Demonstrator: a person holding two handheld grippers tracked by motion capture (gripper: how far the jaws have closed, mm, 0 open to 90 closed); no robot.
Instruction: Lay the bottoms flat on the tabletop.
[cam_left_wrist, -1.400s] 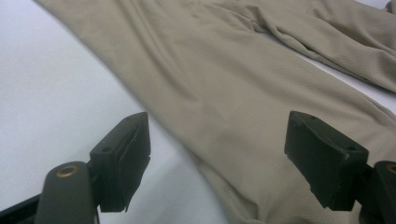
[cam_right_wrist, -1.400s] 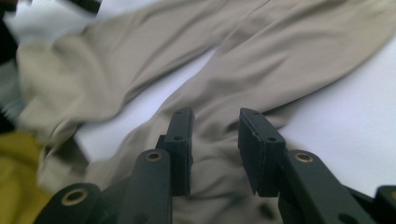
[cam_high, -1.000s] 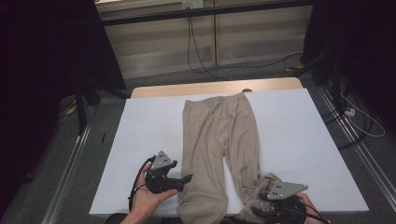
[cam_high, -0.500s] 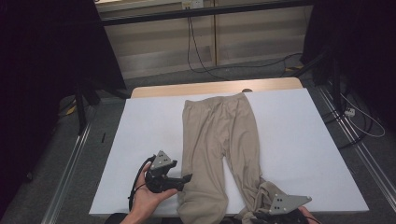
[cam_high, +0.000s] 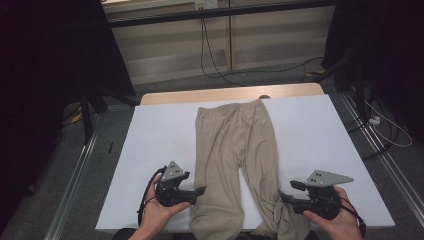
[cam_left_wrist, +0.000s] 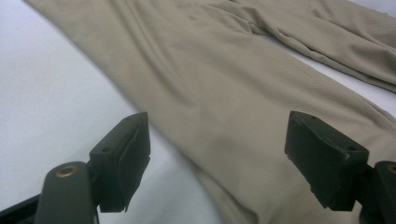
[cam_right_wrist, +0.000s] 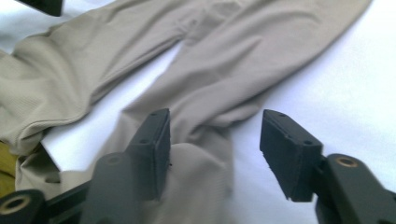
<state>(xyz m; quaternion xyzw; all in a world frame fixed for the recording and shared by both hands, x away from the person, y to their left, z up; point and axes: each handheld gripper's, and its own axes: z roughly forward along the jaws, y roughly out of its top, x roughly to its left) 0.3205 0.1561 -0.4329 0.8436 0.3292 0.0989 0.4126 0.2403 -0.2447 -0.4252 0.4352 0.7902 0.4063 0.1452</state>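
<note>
Beige trousers (cam_high: 235, 145) lie flat on the white table (cam_high: 310, 130), waistband far, legs toward me. My left gripper (cam_high: 201, 191) rests at the outer edge of the left leg near its hem. Its jaws stand open in the left gripper view, with the left leg (cam_left_wrist: 224, 93) under my left gripper (cam_left_wrist: 229, 163) and the pads off it. My right gripper (cam_high: 282, 196) points at the right leg's bunched lower end (cam_high: 280, 215). Its jaws have just been opening. In the right gripper view the crumpled cloth (cam_right_wrist: 201, 154) lies between the pads of my right gripper (cam_right_wrist: 215, 144), unpressed.
The table's front edge runs just under both hands, and the trouser hems hang over it. A wooden strip (cam_high: 225, 94) borders the far edge. Metal rails (cam_high: 75, 200) flank the table, and cables (cam_high: 385, 130) lie on the floor to the right.
My right gripper has moved right and slightly farther up the table, and its jaws stand wider than half a second ago. The right leg's end stays bunched. My left gripper has not moved.
</note>
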